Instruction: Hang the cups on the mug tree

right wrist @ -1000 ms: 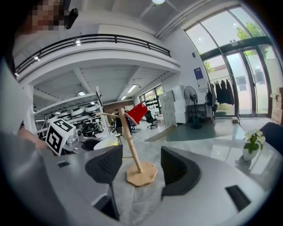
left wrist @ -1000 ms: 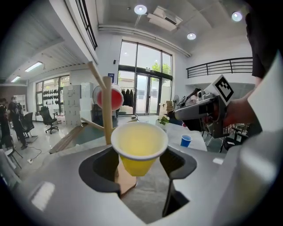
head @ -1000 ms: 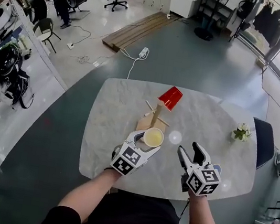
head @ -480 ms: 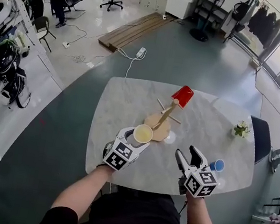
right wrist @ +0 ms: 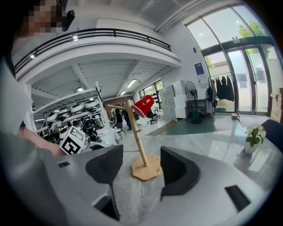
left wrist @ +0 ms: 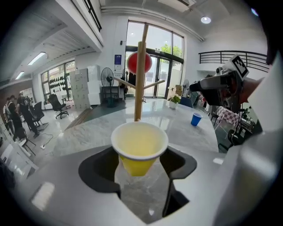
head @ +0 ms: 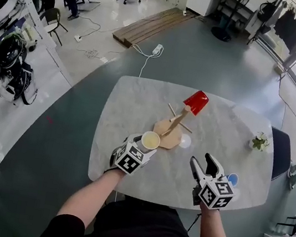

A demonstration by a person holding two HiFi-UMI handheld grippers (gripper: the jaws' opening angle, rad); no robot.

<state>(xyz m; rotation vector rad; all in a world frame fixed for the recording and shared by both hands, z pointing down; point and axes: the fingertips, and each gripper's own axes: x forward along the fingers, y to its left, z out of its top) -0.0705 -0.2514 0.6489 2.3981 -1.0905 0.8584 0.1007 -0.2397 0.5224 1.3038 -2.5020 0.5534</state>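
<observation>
A wooden mug tree [head: 176, 122] stands mid-table, and a red cup [head: 196, 102] hangs on its upper right peg. My left gripper [head: 144, 146] is shut on a yellow cup [head: 150, 141], held upright just left of the tree's base. In the left gripper view the yellow cup [left wrist: 139, 148] sits between the jaws, with the tree's pole [left wrist: 140, 79] straight behind it. My right gripper [head: 207, 167] is open and empty near the front right. In the right gripper view the tree's base [right wrist: 146, 167] shows beyond the gap. A blue cup [head: 232, 179] stands on the table beside the right gripper.
A small potted plant [head: 259, 141] stands at the table's right edge, with a dark chair [head: 280, 152] just beyond it. The marble table's front edge [head: 140, 196] runs close to the person's body. The tree's other pegs [head: 171, 110] are bare.
The left gripper has carried the yellow cup from in front of the tree's pole to the left of its base. The right gripper has barely moved.
</observation>
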